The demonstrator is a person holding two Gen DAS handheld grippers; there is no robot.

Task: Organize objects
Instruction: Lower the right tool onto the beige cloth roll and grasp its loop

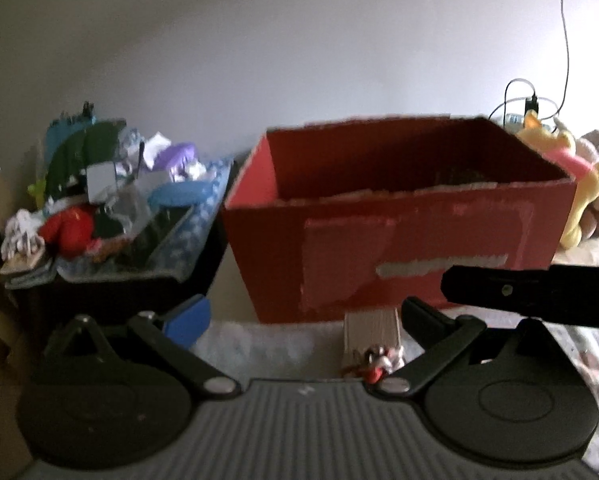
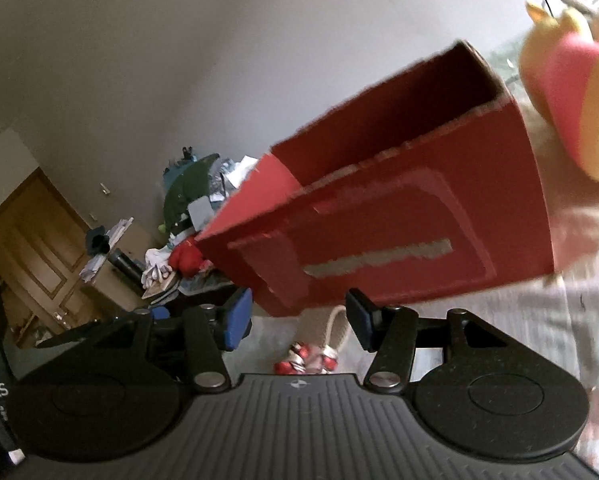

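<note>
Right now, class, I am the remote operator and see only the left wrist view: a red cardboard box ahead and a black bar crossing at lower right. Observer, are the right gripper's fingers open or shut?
Observer: Open. In the right wrist view the right gripper has its fingers spread with nothing between them, and it points at the front wall of the red cardboard box.
Operator: Is there anything left of the clutter pile that my view misses?
Observer: Yes. A panelled wooden door stands at the far left, beyond the clutter pile.
</note>
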